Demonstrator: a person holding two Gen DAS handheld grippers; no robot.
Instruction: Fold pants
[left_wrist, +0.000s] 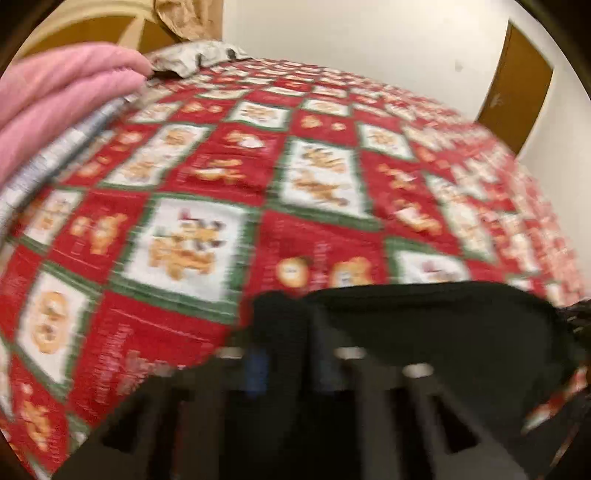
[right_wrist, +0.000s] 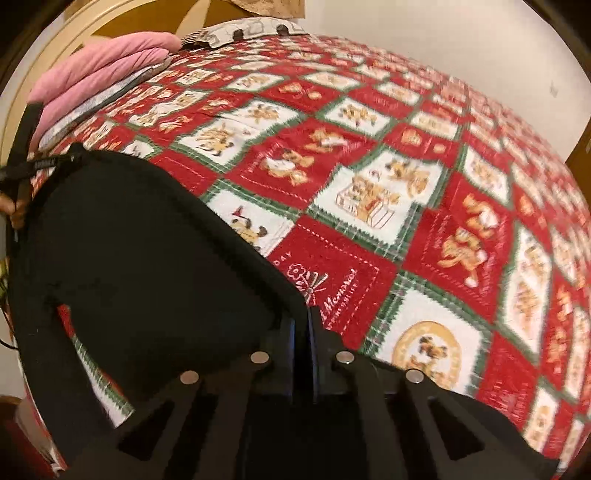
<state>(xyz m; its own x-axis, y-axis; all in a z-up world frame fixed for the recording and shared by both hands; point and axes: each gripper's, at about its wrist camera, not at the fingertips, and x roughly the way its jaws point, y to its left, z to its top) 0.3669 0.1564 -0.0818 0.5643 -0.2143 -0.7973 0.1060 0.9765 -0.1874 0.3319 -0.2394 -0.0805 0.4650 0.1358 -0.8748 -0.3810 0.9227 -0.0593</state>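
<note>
The black pants (left_wrist: 443, 332) hang stretched between my two grippers above a bed with a red, green and white patchwork quilt (left_wrist: 221, 166). My left gripper (left_wrist: 284, 314) is shut on one end of the pants' edge; the cloth runs off to the right. In the right wrist view my right gripper (right_wrist: 304, 321) is shut on the other end of the pants (right_wrist: 147, 258), which spread to the left, with a drawstring (right_wrist: 40, 166) at the far left. The left wrist view is blurred.
A folded pink blanket (left_wrist: 55, 110) lies at the quilt's far left, also in the right wrist view (right_wrist: 103, 70). A patterned pillow (left_wrist: 195, 59) lies at the far end, by a wooden headboard (right_wrist: 122, 22). A white wall and a brown door (left_wrist: 517, 92) stand beyond.
</note>
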